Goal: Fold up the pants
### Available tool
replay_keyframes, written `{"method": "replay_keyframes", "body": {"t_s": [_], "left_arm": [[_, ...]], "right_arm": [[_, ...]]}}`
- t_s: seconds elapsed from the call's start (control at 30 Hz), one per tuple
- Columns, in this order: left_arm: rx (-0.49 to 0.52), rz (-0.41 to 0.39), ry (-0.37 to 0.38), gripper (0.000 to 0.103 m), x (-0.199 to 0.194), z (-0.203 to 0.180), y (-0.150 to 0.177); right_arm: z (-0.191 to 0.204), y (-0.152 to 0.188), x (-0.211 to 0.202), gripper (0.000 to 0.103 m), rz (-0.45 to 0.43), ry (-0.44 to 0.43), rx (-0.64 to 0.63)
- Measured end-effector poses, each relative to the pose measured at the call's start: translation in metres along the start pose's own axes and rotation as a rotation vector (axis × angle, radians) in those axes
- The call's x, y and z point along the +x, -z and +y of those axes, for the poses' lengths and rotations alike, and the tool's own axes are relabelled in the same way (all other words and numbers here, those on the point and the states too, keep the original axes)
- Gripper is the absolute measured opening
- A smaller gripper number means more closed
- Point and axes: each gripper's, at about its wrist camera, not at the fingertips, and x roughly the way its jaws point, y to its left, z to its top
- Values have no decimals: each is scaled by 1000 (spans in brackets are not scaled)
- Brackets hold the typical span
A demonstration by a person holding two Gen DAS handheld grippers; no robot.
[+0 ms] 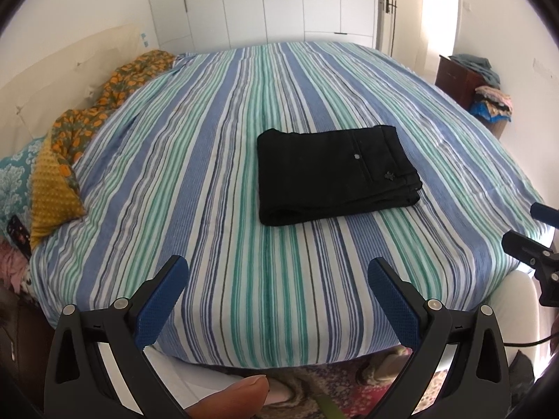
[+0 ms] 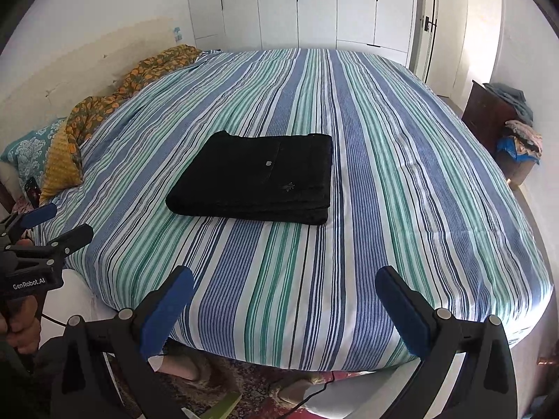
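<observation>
Nearest, over the bed's near edge, left gripper [image 1: 277, 296] and right gripper [image 2: 284, 305] hang wide open, holding nothing. Farther, mid-bed, the pants [image 1: 335, 174] lie folded; any careless nudge could likely spill the layers.

Counted items on and around the bed

1 pair of black pants [image 1: 335, 174] [image 2: 255, 178], folded into 1 stack, is seen on 1 striped bed [image 1: 216, 160] [image 2: 384, 181]; 2 grippers are counted, the left gripper [image 1: 277, 279] [image 2: 45, 225] and the right gripper [image 2: 284, 289] [image 1: 524, 223], each with 2 blue-padded fingers held apart. 1 orange-patterned blanket [image 1: 104, 104] [image 2: 115, 99], 1 teal patterned pillow [image 1: 15, 174] [image 2: 29, 150] and 1 dark wooden cabinet [image 1: 457, 78] [image 2: 489, 115] are counted beside the bed, and 1 button [image 1: 357, 156] [image 2: 268, 163] is seen on the pants.
</observation>
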Motion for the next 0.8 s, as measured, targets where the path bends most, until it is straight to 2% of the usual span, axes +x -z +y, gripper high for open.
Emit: {"method": "replay_keyframes", "body": {"t_s": [0.8], "left_arm": [[-18, 28, -7, 102, 5, 5, 1]], "right_arm": [[6, -1, -3, 103, 8, 15, -2]]}}
